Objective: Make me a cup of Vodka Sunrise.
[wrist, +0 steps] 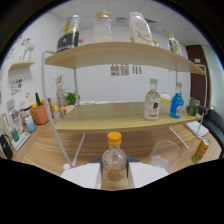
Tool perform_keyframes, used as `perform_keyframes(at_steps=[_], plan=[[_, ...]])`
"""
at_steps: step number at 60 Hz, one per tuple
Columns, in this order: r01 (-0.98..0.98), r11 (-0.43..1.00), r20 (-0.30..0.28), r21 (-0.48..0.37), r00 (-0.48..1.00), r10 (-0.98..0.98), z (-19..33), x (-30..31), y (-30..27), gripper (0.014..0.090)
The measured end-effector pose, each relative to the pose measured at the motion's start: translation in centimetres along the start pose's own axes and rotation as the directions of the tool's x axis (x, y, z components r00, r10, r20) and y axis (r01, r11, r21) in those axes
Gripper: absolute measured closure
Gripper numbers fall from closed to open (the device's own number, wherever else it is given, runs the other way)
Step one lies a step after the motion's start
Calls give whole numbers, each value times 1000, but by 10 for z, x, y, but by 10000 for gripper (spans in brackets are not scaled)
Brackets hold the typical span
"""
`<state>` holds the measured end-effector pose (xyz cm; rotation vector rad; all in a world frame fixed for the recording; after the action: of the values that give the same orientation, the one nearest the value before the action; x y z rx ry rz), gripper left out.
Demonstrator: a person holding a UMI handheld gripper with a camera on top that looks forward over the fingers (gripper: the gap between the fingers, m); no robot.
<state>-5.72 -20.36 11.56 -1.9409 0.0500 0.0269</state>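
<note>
A bottle (114, 161) with an orange cap is gripped between the two fingers of the hand-held gripper (114, 176), just above the worktop (42, 150). A glass (165, 153) stands near, to the right; it could be knocked over if the bottle is swung carelessly.

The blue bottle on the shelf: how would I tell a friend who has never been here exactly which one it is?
Start at the two-tier wooden shelf beyond the tongs. On its lower board, two bottles stand side by side towards one end. The blue bottle is the outer one; its neighbour is clear with a red-and-white label, and it is the only blue bottle there.
</note>
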Motion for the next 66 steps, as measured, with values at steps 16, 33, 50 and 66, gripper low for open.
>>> perform_keyframes(at_steps=[16, 33, 50, 66], plan=[[10, 996, -54, -92, 998, -15, 32, 10, 53, 689], [33, 987, 15, -158, 999, -31, 45, -4, 77, 688], [35, 978, 61, -207, 998, -23, 43, -6, 88, 673], [101, 972, 116, -213, 990, -77, 22, -12, 90, 266]])
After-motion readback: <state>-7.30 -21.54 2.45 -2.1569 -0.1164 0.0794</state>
